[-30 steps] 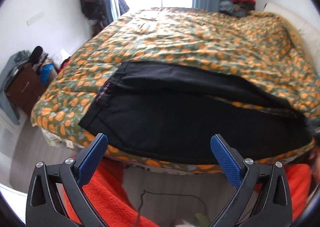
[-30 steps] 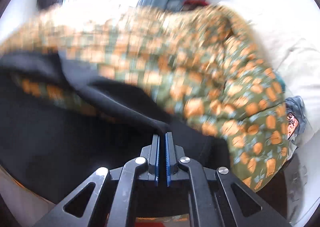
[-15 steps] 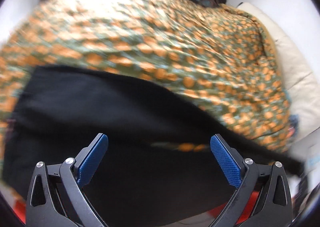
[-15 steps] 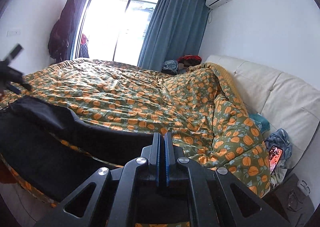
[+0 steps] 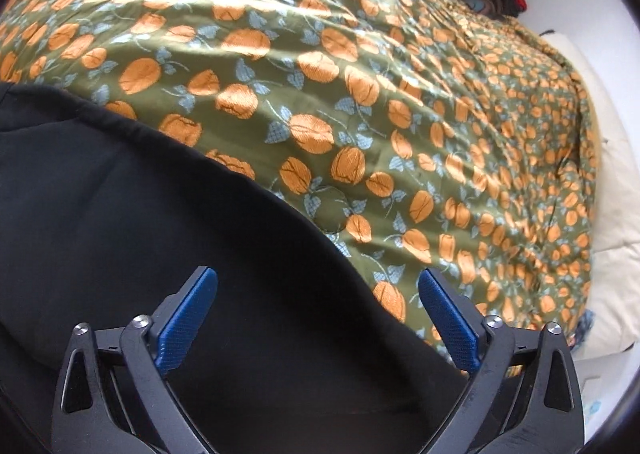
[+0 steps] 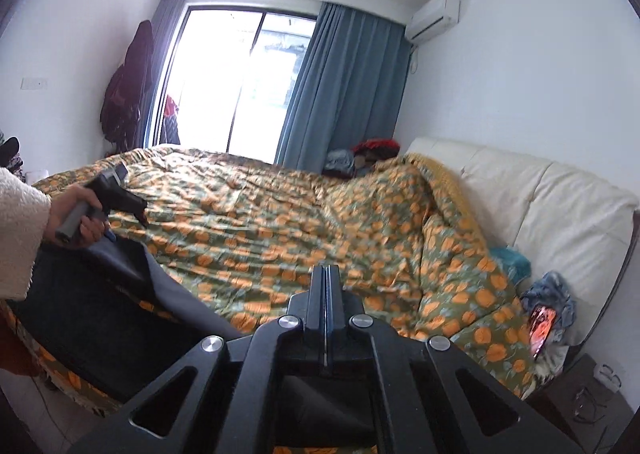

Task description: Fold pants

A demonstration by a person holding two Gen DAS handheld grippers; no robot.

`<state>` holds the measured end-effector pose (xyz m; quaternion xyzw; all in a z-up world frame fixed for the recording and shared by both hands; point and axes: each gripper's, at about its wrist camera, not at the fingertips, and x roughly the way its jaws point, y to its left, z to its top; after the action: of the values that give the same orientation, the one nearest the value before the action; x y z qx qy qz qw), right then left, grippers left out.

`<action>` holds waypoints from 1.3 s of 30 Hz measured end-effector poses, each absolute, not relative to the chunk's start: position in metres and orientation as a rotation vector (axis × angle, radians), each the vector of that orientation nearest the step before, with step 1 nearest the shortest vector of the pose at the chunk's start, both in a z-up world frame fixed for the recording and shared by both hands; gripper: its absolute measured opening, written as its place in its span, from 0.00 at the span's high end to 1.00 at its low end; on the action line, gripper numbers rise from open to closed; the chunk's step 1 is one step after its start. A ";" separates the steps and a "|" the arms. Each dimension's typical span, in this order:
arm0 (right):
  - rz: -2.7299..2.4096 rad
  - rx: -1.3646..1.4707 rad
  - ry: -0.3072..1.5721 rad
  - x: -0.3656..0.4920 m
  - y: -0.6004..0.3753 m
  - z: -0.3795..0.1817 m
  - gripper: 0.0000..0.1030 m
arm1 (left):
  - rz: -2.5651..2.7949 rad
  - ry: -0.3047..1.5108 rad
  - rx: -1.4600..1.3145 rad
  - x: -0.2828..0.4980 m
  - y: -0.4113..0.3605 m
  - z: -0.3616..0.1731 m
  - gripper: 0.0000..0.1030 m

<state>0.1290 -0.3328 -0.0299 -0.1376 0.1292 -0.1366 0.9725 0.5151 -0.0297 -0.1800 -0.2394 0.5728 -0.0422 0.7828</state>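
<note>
Below the left claw (image 5: pixel 318 318), fingers spread wide and holding nothing, black pants (image 5: pixel 168 238) lie flat on the orange-patterned bed quilt (image 5: pixel 400 101). Right claw (image 6: pixel 326 282) is pressed closed; whether cloth is pinched cannot be told, though pants spread down-left of it.

pants (image 5: pixel 140 234): black | quilt (image 5: pixel 360 93): olive w/ orange fruit print | curtain (image 6: pixel 340 85): blue

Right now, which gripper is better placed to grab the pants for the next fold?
Left, probably. The left gripper is open directly over the black pants, with their edge near its right finger. The right gripper is shut and points across the quilt; whether it pinches cloth is unclear.
</note>
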 end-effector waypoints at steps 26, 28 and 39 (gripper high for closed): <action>-0.212 -0.426 0.810 0.252 -0.342 -0.152 0.93 | -0.138 1.250 -0.327 0.514 -0.033 -0.182 0.19; -0.224 -0.453 0.726 0.247 -0.339 -0.128 0.93 | -0.160 1.279 -0.357 0.522 -0.040 -0.191 0.22; -0.126 -0.478 0.616 0.248 -0.325 -0.076 0.93 | -0.056 1.285 -0.527 0.519 -0.023 -0.195 0.94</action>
<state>0.2479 -0.3252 -0.0761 -0.2330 0.3003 -0.0616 0.9229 0.5185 -0.0226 -0.1947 -0.2429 0.5922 -0.0257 0.7679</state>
